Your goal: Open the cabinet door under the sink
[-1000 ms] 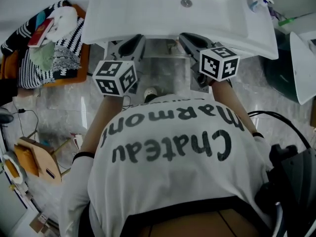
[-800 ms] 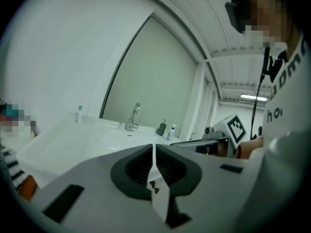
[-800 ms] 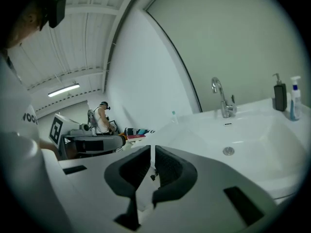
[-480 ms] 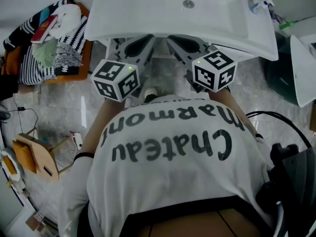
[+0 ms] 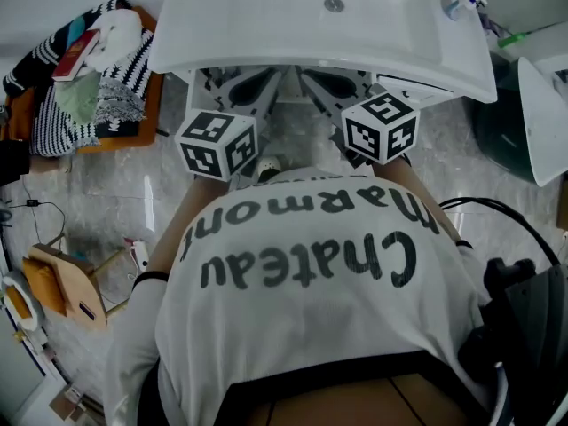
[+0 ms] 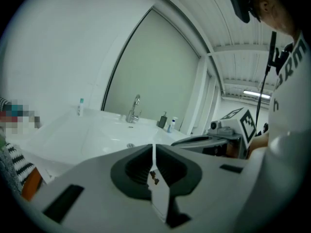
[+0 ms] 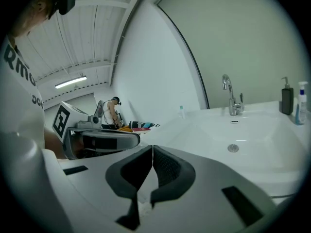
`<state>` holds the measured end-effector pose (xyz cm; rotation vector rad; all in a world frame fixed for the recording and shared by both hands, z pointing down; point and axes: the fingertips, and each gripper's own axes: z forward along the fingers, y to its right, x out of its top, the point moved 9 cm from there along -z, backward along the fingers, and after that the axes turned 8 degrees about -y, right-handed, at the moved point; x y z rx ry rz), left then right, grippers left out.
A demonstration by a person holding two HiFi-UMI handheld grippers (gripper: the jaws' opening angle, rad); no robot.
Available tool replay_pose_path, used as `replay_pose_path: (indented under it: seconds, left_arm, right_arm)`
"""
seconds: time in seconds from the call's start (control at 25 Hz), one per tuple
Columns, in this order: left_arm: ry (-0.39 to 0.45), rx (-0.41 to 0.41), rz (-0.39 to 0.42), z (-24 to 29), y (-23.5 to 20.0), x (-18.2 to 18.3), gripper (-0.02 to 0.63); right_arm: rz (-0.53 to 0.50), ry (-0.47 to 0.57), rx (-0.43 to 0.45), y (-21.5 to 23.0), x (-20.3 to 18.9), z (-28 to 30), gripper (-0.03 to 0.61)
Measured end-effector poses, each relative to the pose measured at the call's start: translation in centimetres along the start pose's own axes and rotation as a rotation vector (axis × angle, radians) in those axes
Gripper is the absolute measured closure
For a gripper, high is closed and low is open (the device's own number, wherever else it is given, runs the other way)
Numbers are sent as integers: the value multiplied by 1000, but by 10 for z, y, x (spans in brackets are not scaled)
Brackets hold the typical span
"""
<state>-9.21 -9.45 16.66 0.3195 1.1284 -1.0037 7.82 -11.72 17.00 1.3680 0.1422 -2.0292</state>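
The white sink basin [image 5: 266, 34] fills the top of the head view, and the cabinet door below it is hidden under its front edge. My left gripper [image 5: 269, 78] and right gripper [image 5: 308, 75] point under that edge, tips angled toward each other. Both look out over the basin top past the faucet [image 6: 133, 108] [image 7: 231, 101]. The left gripper [image 6: 153, 148] is shut with nothing between its pads. The right gripper [image 7: 152, 150] has just been closing and is also shut on nothing. Each gripper shows in the other's view, the right gripper [image 6: 214, 139] and the left gripper [image 7: 104, 140].
A pile of striped clothes [image 5: 89, 69] lies on an orange stool at the left. A wooden object [image 5: 62, 282] and a cable lie on the marble floor lower left. A dark bin [image 5: 506, 122] stands right of the sink. Soap bottles [image 7: 291, 101] stand on the basin's edge.
Both grippers have swung their tips inward toward each other under the basin's front edge. The gap between them has narrowed and the two marker cubes sit closer together.
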Motion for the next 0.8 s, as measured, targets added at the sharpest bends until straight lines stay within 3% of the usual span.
replay_pose_path:
  seconds: [0.8]
  left_arm:
    - [-25, -38, 35, 19, -8, 3, 591]
  right_arm:
    - [11, -32, -24, 11, -2, 9, 563]
